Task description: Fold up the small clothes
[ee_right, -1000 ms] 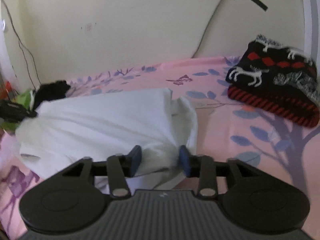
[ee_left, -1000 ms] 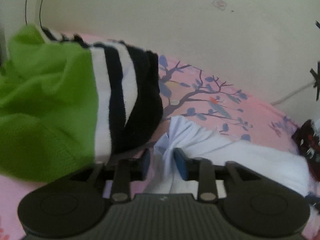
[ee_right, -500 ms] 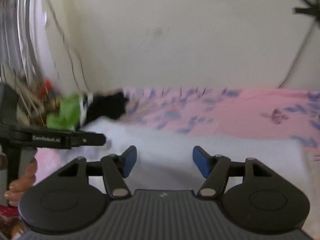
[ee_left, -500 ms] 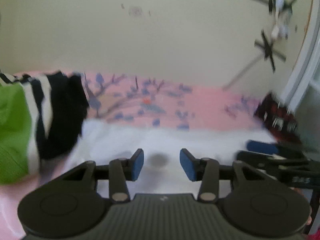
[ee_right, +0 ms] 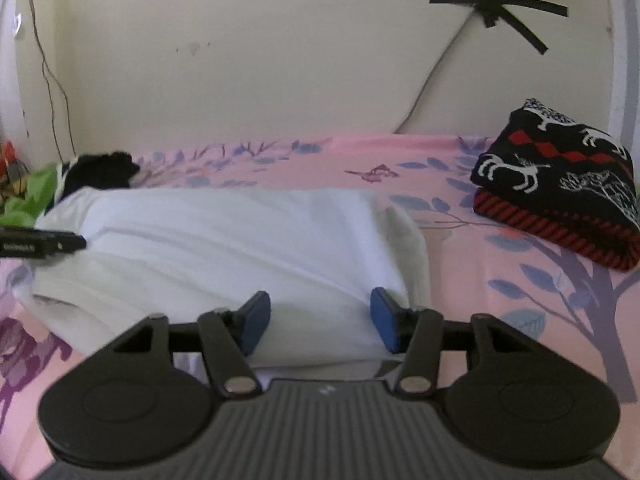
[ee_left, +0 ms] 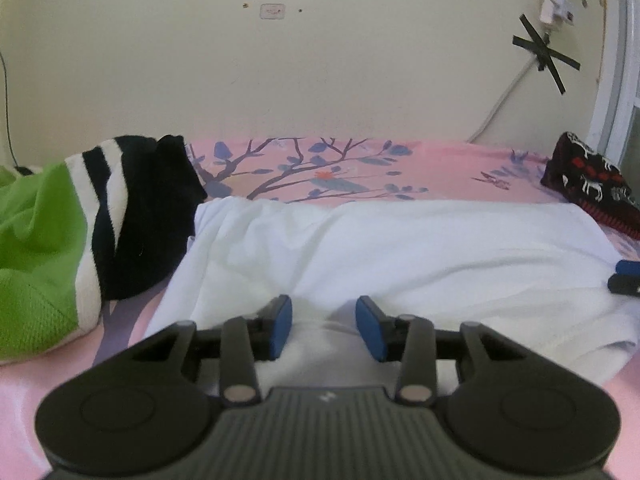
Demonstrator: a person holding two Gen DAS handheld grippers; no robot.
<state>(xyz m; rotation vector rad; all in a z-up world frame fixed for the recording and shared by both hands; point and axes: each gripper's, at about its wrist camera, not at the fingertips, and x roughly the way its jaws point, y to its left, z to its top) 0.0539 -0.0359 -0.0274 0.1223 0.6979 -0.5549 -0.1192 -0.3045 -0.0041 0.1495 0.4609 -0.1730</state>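
Both tongs, left (ee_left: 323, 327) and right (ee_right: 320, 322), just narrowing, stand open over the white garment (ee_left: 400, 256), gripping nothing.

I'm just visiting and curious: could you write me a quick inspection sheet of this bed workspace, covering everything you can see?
Surface: pink bedsheet with a tree print.
Job's things: white garment lying across the bed, partly folded.
Clutter: green and striped clothes on the left; folded patterned knit on the right.
Grippers: left gripper and right gripper over the garment's near edge, jaws apart, gripping nothing; both just narrowed slightly.
Cables: cord taped to the wall.
Surroundings: cream wall.
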